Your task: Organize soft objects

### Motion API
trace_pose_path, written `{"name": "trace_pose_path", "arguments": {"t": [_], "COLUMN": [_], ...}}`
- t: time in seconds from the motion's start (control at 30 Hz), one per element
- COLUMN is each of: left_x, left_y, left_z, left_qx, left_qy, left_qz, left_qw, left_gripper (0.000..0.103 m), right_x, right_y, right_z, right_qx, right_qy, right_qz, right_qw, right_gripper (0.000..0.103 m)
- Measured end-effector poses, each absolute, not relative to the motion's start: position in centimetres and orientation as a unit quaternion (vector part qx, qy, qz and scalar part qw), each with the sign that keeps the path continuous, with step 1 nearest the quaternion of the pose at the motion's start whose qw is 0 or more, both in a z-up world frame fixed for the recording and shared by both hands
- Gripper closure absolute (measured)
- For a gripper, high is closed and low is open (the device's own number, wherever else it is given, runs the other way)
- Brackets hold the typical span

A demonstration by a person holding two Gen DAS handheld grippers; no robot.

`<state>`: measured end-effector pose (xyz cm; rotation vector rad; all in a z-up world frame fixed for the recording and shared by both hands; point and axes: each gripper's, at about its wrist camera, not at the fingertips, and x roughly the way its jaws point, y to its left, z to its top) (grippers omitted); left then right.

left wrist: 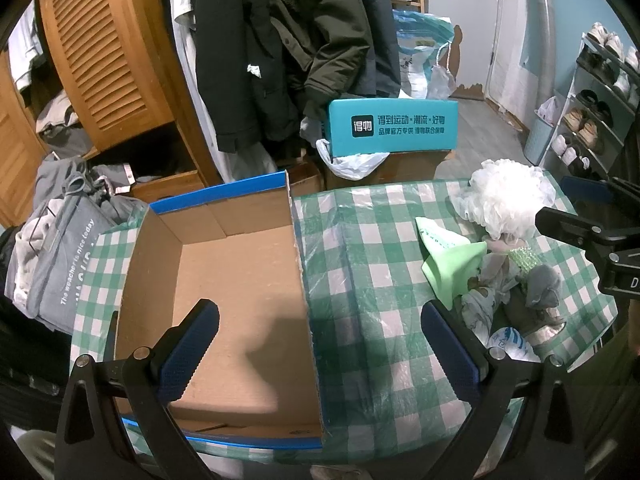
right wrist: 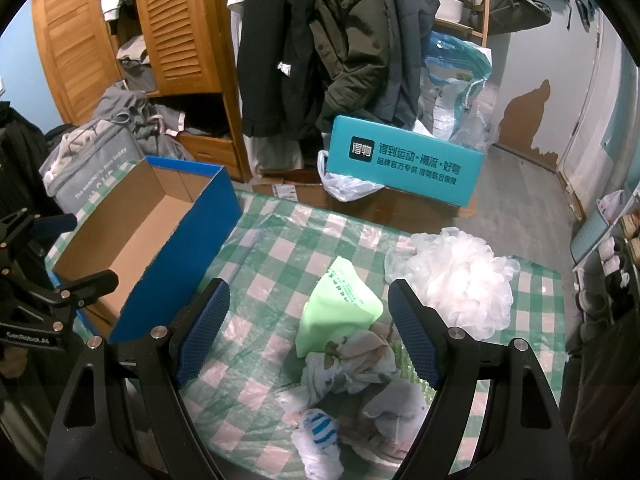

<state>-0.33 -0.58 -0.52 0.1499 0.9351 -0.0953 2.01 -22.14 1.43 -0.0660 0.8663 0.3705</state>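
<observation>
An empty blue cardboard box (left wrist: 236, 292) lies on the left of the green checked table (left wrist: 360, 264); it also shows in the right wrist view (right wrist: 132, 232). A pile of soft things lies at the right: a white mesh bath puff (left wrist: 508, 204) (right wrist: 464, 280), a light green packet (left wrist: 452, 268) (right wrist: 340, 308), crumpled cloths (right wrist: 356, 364), a grey piece (left wrist: 542, 284) and a blue-striped white one (right wrist: 320, 428). My left gripper (left wrist: 320, 324) is open over the box's right wall, empty. My right gripper (right wrist: 308, 320) is open, low over the green packet and cloths, touching nothing.
A teal shoebox (left wrist: 392, 126) sits on brown cartons behind the table. Coats (left wrist: 280, 40) hang behind, with a wooden wardrobe (left wrist: 108, 52) and a grey laundry bag (left wrist: 64, 264) at the left. A shoe rack (left wrist: 596, 96) stands at the right.
</observation>
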Motion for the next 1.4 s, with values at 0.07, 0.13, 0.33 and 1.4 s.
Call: {"name": "trace_pose_path", "arguments": {"t": [0.07,0.13,0.33,1.4], "left_x": [-0.3,-0.4,-0.4,0.7], "left_y": [-0.6,-0.6,-0.7,-2.4], "left_z": [-0.5,-0.6,-0.6,-2.7], "left_qx": [0.072,0.073,0.074,0.074], "left_qy": [0.449,0.449,0.450,0.481], "left_qz": [-0.047,-0.047,-0.047,-0.062], "left_qw": [0.889,0.889,0.889,0.871], "left_gripper": [0.001,0.001,0.001,0.001], "right_x": [2.0,2.0,2.0,2.7], "right_y": [-22.2,-22.2,-22.3,-25.5], "right_z": [1.4,1.5,1.5,0.8], "right_qx": [-0.032,-0.032,-0.032,-0.039], "right_qy": [0.417,0.417,0.417,0.425], "right_qz": [0.179,0.179,0.178,0.151], "right_qw": [0.891,0.891,0.891,0.892], "right_gripper": [0.023,0.023,0.023,0.023]}}
